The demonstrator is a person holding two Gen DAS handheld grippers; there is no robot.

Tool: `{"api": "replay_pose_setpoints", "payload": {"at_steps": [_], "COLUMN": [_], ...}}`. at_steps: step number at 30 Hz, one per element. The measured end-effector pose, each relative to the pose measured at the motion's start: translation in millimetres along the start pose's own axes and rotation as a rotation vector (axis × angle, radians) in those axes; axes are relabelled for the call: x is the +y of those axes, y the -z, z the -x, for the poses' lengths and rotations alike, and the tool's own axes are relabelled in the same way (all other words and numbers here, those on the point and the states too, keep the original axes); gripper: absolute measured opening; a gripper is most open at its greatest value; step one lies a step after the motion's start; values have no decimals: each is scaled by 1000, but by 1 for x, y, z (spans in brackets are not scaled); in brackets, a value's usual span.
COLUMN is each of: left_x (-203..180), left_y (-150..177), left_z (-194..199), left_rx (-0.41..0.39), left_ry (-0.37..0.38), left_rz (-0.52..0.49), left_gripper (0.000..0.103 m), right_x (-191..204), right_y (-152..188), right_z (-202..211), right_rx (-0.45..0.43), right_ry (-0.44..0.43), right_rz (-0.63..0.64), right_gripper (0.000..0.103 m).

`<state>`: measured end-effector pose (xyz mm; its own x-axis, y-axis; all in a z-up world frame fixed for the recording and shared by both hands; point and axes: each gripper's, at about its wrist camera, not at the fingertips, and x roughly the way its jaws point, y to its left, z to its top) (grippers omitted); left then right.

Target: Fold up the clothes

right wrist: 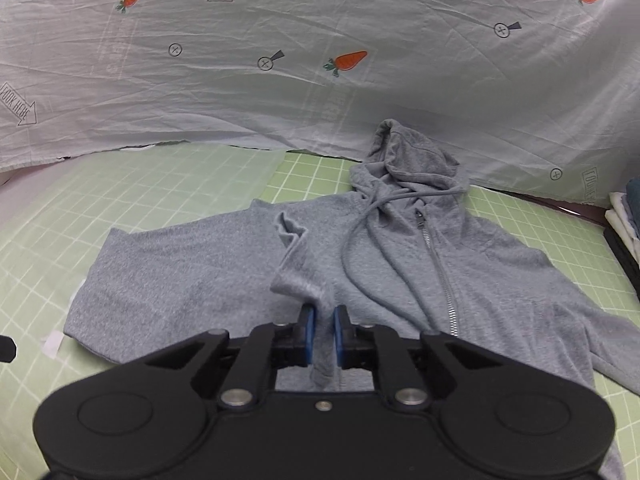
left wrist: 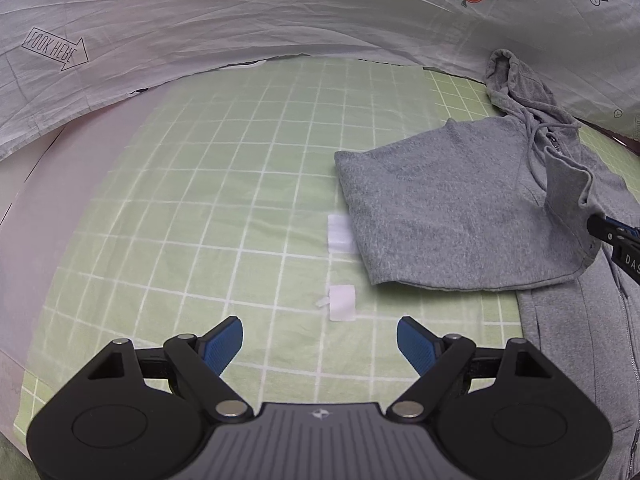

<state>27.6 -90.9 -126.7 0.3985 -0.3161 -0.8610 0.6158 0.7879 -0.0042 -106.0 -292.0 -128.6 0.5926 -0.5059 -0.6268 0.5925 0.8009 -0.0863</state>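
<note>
Right wrist: hoodie (right wrist: 400, 264) hem beneath gripper (right wrist: 324, 336)

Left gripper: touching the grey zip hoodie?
Apart. The left wrist view shows the left gripper open over bare green checked sheet, with sheet visible between its fingertips and the grey zip hoodie.

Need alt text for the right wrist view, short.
The right gripper is shut on a raised fold of a grey zip-up hooded sweatshirt, which lies spread on a green grid-patterned sheet. The hood points at a white backdrop cloth printed with carrots and arrows.
</note>
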Motion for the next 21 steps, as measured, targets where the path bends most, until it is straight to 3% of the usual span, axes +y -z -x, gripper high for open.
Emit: {"api": "replay_pose_setpoints", "payload": {"at_steps": [8, 16, 17, 19, 20, 21], "left_x": [-59, -112, -116, -121, -124, -125], "left_y": [0, 1, 1, 3, 4, 5], "left_z": [12, 9, 8, 7, 7, 7], "left_rx": [-26, -27, -21, -12, -9, -8], "left_ry": [20, 4, 0, -7, -14, -22], "left_rz": [43, 64, 68, 74, 74, 72], "left_gripper": [85, 85, 85, 85, 85, 85], "right_x": [-73, -130, -137, -151, -158, -165], "right_y": [0, 12, 14, 17, 18, 20], "right_z": [20, 16, 15, 14, 14, 13], "right_rx": [-23, 19, 24, 35, 40, 45], "right_ry": [-7, -38, -41, -49, -53, -57], "right_rz": [-53, -122, -131, -148, -157, -166], "right_gripper": [0, 2, 7, 31, 51, 55]}}
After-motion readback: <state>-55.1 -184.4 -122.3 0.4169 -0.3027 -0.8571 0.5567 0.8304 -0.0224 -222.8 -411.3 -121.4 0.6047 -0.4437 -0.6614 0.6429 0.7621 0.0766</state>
